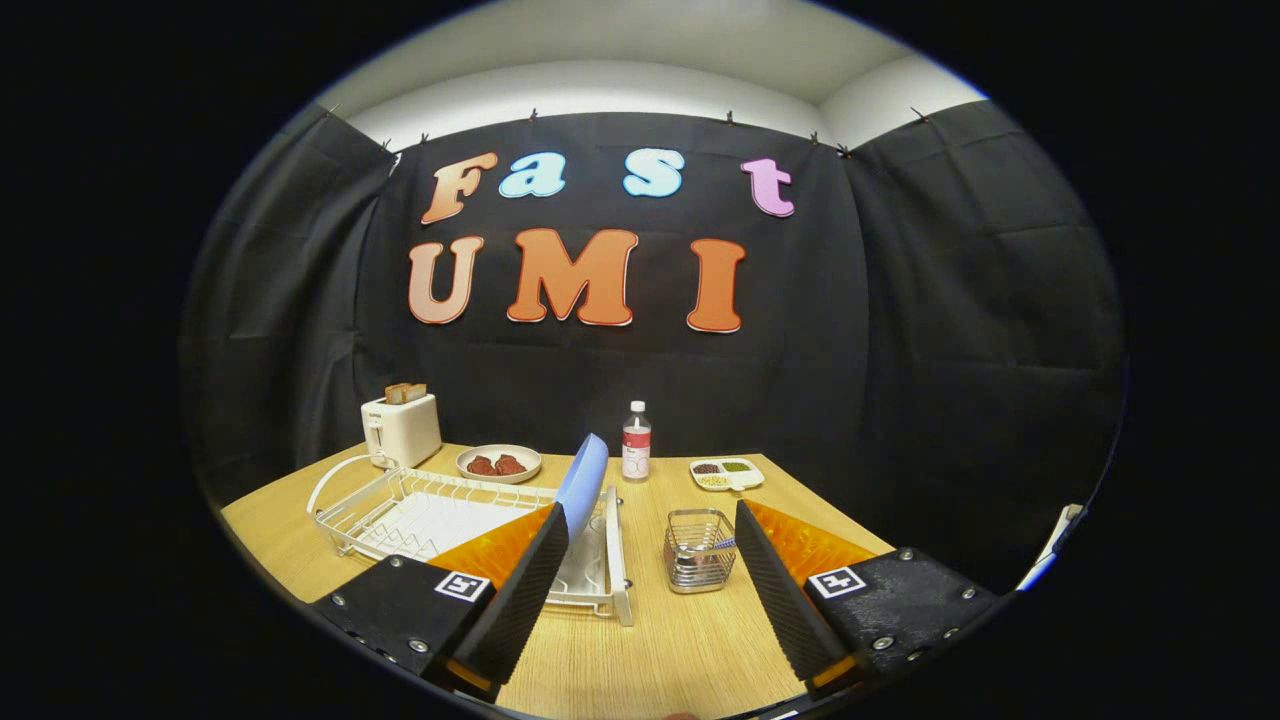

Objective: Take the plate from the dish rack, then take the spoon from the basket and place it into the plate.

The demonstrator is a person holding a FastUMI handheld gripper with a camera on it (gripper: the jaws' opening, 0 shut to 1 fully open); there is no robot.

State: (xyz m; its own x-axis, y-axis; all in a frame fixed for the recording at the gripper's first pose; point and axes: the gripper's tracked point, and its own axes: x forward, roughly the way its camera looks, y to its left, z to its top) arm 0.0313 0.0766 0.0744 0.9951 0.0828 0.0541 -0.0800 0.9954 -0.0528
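A light blue plate [584,482] stands on edge in the right end of a white wire dish rack [400,505], just beyond my left fingertip. A small metal mesh basket [698,549] sits on the wooden table [660,640] ahead of the fingers, nearer the right one; a blue spoon handle [724,544] pokes out at its right rim. My gripper [648,520] is open, its fingers spread wide above the table, with nothing between them. The left finger hides the lower part of the plate.
Behind the rack stand a white toaster [401,427] holding bread and a shallow dish [499,463] of reddish food. A clear bottle [636,442] and a divided tray [727,473] of small foods sit at the table's back. The black cloth wall closes the booth.
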